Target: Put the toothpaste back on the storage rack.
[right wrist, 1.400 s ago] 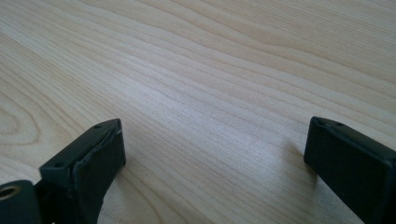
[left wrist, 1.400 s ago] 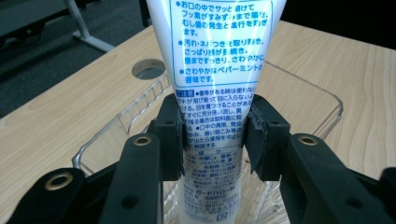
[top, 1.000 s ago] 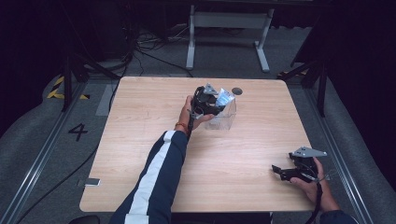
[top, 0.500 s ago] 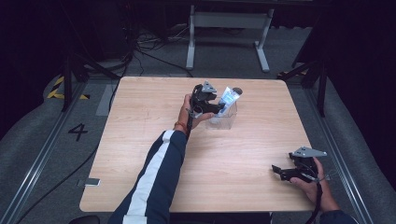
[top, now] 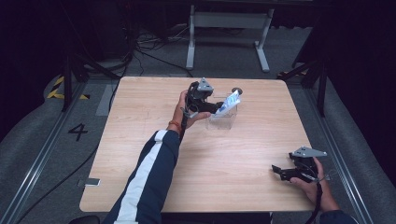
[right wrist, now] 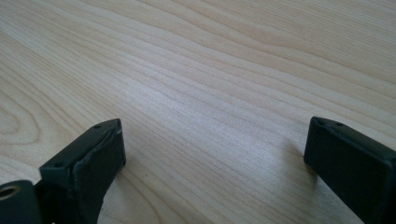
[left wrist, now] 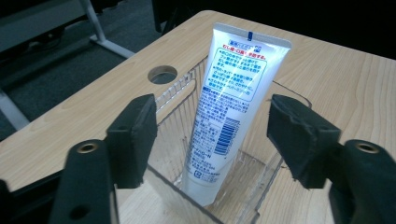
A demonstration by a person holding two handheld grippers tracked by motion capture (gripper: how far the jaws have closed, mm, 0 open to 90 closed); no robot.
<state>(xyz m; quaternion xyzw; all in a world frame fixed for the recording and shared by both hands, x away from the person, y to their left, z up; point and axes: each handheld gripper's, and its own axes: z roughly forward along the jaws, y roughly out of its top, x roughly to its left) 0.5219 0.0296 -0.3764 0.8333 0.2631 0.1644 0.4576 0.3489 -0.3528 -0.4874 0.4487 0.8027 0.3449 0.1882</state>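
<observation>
At the left of the high view, the left arm in a dark sleeve (top: 144, 182) with a white stripe reaches forward across the wooden table (top: 154, 154) to its far middle. The left hand (top: 183, 111) holds the left gripper (top: 218, 108) just above the tabletop, pointing right toward a clear bin (top: 223, 119). In the left gripper view its 2 jaws are spread wide, 1 on each side of the bin's near corner, and neither pad touches anything.

A white tube (left wrist: 224, 112) stands in the bin with its cap end down and its flat crimped end up, leaning back toward the far side. Its label carries red and blue print and a barcode. In the high view the tube (top: 230, 101) sticks out above the bin's rim, tilted up to the right. It rests free between the open jaws, touched by neither.

Just beyond the bin, a round hole (left wrist: 162, 74) is cut through the tabletop near the far edge.

Farther right, the table is bare wood until the near right corner. There the right hand (top: 314, 184) holds the right gripper (top: 279, 170) low over the table, pointing left, well apart from the bin. In the right gripper view its 2 jaws stand wide apart over plain wood grain, with nothing between them.

Beyond the table's far edge, a grey metal frame (top: 229, 28) stands on the dark floor.
</observation>
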